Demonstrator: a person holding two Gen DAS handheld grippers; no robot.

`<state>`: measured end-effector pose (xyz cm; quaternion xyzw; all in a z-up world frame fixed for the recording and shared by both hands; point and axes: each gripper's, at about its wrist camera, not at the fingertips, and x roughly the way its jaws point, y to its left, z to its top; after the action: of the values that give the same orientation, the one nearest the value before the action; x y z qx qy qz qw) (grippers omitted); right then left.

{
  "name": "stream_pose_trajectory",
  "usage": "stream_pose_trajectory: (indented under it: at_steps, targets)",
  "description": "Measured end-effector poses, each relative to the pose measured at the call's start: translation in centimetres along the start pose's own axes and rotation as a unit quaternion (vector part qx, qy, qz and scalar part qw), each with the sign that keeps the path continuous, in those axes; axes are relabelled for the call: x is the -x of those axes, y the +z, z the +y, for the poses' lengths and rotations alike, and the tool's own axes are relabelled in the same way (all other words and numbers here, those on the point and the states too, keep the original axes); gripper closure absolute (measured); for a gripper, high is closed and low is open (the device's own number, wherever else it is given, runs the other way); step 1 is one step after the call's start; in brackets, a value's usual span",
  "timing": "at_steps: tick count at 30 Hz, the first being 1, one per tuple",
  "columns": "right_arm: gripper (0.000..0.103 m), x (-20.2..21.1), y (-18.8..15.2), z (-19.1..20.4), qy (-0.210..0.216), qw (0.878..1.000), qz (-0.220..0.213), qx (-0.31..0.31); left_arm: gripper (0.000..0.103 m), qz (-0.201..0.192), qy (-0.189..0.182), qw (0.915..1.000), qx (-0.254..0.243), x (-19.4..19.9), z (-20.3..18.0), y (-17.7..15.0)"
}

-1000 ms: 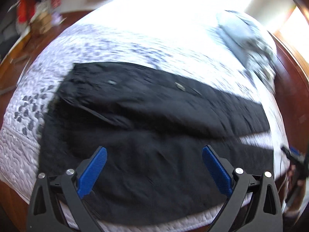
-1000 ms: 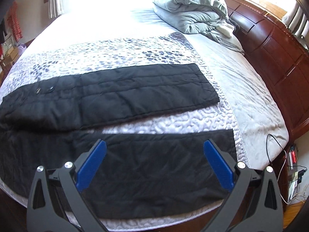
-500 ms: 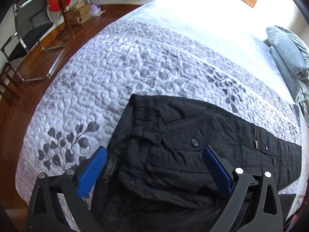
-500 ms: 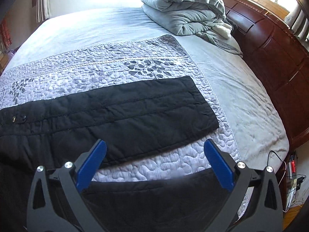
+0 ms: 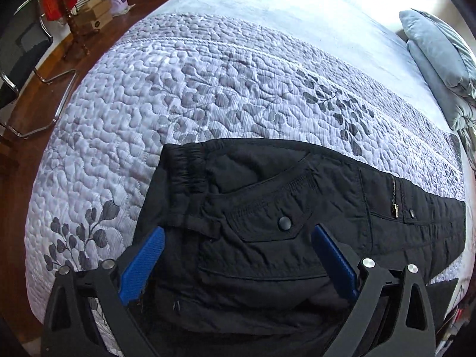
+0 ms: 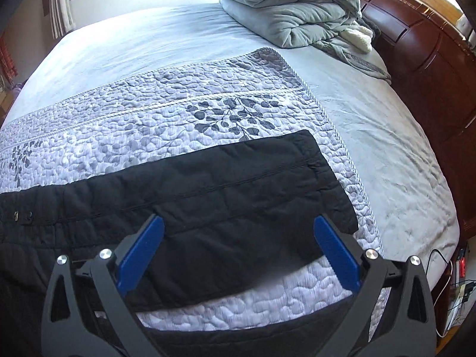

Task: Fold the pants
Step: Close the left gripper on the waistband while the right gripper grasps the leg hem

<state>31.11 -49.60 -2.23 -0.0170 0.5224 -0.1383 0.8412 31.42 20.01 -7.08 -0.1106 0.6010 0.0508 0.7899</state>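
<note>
Black pants (image 5: 267, 208) lie flat across a quilted grey bedspread (image 5: 178, 89). The left wrist view shows the waistband, a buttoned pocket and a zip. My left gripper (image 5: 238, 250) is open and empty, hovering over the waist end near the pocket. The right wrist view shows the far leg (image 6: 223, 190) with its hem to the right, and the near leg (image 6: 267, 337) at the bottom edge, with a strip of quilt between them. My right gripper (image 6: 238, 244) is open and empty above the far leg.
A folded grey duvet (image 6: 294, 6) sits at the head of the bed by the dark wooden headboard (image 6: 431, 68). A chair (image 5: 20, 59) and boxes (image 5: 95, 15) stand on the wood floor left of the bed. Cables and a power strip (image 6: 458, 276) lie off the right edge.
Both grippers moved forward and lower over the pants. The left view swung to the waist end; the right view closed in on the far leg. Both stayed open.
</note>
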Motion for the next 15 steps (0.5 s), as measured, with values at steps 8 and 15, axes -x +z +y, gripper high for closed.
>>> stream_pose_trajectory:
  at_steps: [8,15]
  targets:
    - [0.002,-7.3,5.8,-4.5,0.042,0.995,0.084,-0.013,0.003,0.066,-0.035,0.9969,0.025,-4.2,1.5,2.0]
    - [0.002,-13.3,9.6,-8.0,0.054,0.989,0.135,-0.037,0.003,0.094,-0.057,0.9936,0.024,-6.6,1.3,2.4]
